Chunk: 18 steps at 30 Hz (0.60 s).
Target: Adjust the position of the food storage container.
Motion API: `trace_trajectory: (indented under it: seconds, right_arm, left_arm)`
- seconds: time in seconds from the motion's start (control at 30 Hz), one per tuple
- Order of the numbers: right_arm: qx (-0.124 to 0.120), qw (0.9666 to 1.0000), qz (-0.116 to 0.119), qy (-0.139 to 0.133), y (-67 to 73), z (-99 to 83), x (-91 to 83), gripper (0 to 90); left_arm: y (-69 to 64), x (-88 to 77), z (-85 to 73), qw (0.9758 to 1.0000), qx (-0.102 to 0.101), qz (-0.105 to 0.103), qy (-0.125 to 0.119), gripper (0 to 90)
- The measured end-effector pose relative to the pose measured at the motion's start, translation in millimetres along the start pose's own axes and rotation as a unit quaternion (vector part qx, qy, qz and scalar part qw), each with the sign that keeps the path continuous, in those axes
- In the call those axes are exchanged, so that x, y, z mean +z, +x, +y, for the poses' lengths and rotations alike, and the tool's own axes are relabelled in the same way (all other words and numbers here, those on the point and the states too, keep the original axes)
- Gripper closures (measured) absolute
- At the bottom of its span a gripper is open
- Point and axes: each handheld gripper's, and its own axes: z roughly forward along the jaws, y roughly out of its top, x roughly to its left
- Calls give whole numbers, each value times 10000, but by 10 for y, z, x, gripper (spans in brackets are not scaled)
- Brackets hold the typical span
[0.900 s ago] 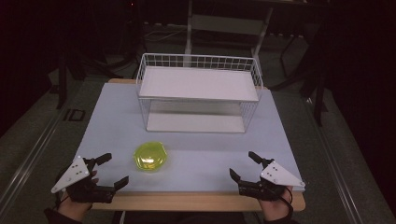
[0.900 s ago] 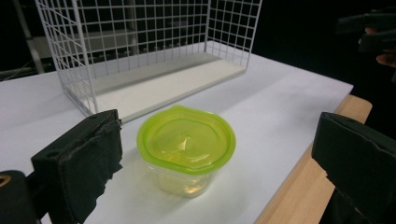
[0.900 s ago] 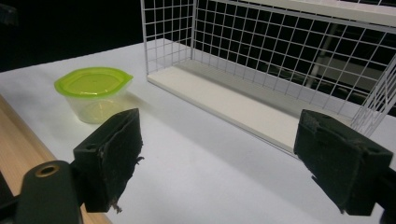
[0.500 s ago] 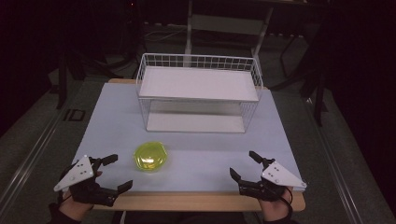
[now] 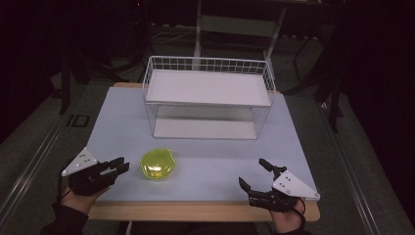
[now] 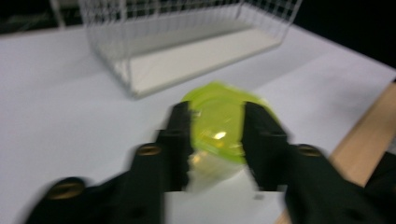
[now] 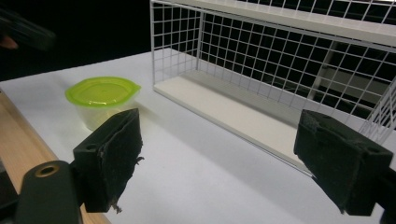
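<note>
The tabletop (image 5: 205, 161) lay pale before me, with a bare wooden strip along its near edge. Toward its far side stood the white wire rack (image 5: 208, 98), a two-level frame with a flat white shelf on top and another at the bottom, open toward me.

Near the front left of the tabletop, well apart from the rack, sat the small clear container with the yellow-green lid (image 5: 157, 164), upright and closed.

My left hand-held gripper (image 5: 120, 165) was at the front left corner, its grey three-cornered plate on top, pointing at the container and just beside it. Its jaws stood narrowly apart and empty; in the left gripper view, which was blurred, the green lid (image 6: 219, 121) showed in the gap between them, still beyond the tips.

My right hand-held gripper (image 5: 254, 174) rested at the front right edge, well apart from the container, its jaws spread wide and holding nothing. In the right gripper view the container (image 7: 102, 100) sat off to the left past one jaw, and the rack's lower shelf (image 7: 243, 114) ran across between the two.
</note>
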Motion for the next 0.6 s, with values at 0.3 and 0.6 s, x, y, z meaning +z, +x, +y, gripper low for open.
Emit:
trace_trajectory:
  seconds: [0.3,0.6]
  right_arm:
    - [-47,10000,54,-28,12,5,-3,149]
    - [-44,9999,84,-52,20,14,-12,149]
  left_arm:
    - [71,273,-96,9934,-149,356,1076,900]
    - [73,573,-126,9862,-313,55,1628,900]
